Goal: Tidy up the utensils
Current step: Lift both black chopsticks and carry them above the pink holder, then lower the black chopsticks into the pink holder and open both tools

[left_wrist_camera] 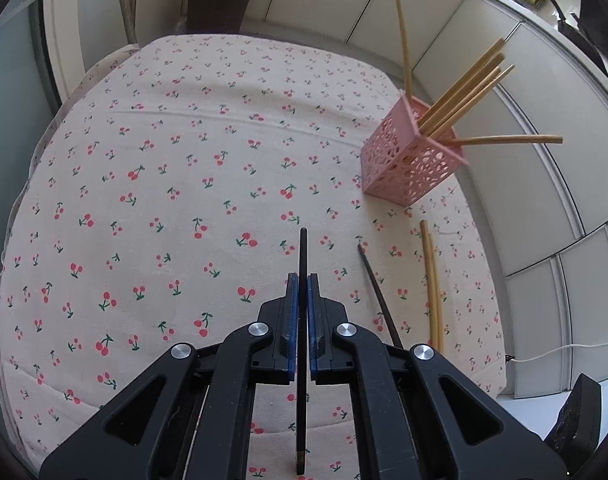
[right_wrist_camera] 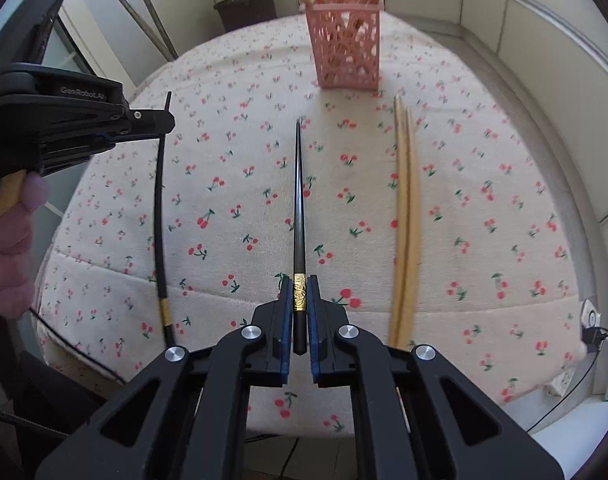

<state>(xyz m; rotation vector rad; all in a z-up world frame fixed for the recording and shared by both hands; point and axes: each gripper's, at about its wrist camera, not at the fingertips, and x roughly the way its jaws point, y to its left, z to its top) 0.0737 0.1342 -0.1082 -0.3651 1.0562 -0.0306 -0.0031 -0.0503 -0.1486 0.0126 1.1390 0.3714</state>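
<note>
Black chopstick (left_wrist_camera: 303,300) is clamped in the left tool (left_wrist_camera: 303,280), lifted over the counter (left_wrist_camera: 164,184). Right tool (right_wrist_camera: 300,282) grips a second black chopstick (right_wrist_camera: 298,200) at its gold band. Two bamboo chopsticks (right_wrist_camera: 404,216) lie near the pink holder (right_wrist_camera: 346,46).

Black gripper (right_wrist_camera: 300,312) frames, blue pads, silver screws.
</note>
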